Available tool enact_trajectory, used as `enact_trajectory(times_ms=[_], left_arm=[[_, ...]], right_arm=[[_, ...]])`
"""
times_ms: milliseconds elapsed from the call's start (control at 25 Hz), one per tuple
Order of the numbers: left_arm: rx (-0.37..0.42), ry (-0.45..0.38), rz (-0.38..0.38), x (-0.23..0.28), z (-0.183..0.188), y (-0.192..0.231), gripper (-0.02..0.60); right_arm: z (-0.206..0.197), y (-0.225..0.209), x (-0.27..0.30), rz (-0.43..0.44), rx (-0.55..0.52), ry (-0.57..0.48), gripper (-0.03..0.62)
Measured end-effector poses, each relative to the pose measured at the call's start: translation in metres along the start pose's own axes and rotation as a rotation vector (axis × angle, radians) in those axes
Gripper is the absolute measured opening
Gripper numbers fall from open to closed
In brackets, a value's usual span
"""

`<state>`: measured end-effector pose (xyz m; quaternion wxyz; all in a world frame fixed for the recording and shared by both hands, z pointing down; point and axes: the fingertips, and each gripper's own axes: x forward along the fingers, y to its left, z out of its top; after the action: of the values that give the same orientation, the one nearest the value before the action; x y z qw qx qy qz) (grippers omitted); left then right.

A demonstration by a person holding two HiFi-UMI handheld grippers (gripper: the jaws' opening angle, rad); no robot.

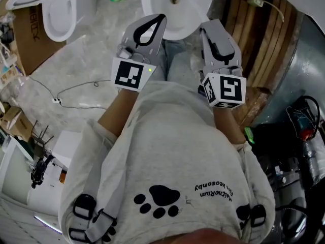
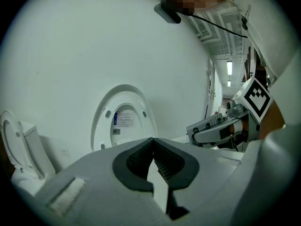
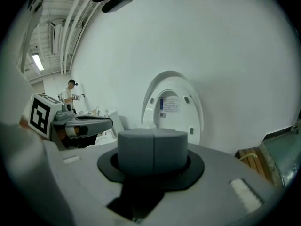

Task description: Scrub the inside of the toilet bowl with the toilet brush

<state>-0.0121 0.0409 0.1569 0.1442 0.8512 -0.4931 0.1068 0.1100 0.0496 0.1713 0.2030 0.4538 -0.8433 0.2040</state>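
Left hand-held gripper point(image 2: 153, 144) and right hand-held gripper point(image 3: 154, 147) clenched empty before toilet point(image 1: 152, 4) (pallet point(image 1: 254, 39) beside).

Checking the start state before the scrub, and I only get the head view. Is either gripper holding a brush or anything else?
Observer: The left gripper is not. Its own view shows the jaws shut tip to tip with nothing between them.
Operator: And the right one?
Observer: The right gripper is shut too, its jaws flush together and empty.
Operator: Is the toilet lid up or down?
Observer: It is up. The white oval toilet lid stands raised against the plain white wall, with a printed label on its underside.
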Motion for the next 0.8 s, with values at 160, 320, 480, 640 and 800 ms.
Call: enact_trajectory(times_ms=[160, 320, 480, 640, 800], left_arm=[[-0.021, 0.009, 0.001, 0.002, -0.019, 0.009, 0.003], [-0.032, 0.028, -0.005, 0.004, -0.040, 0.017, 0.003], [-0.046, 0.026, -0.016, 0.007, -0.056, 0.022, 0.003], [-0.061, 0.031, -0.021, 0.010, -0.074, 0.023, 0.003], [-0.090, 0.045, -0.024, 0.015, -0.087, 0.026, 0.003]], right_arm=[[-0.019, 0.003, 0.008, -0.003, 0.013, 0.028, 0.153], [-0.039, 0.003, 0.016, -0.013, 0.030, 0.056, 0.153], [-0.057, 0.003, 0.027, -0.025, 0.039, 0.074, 0.153], [-0.071, 0.003, 0.036, -0.028, 0.049, 0.086, 0.153], [-0.083, 0.000, 0.047, -0.029, 0.061, 0.099, 0.153]])
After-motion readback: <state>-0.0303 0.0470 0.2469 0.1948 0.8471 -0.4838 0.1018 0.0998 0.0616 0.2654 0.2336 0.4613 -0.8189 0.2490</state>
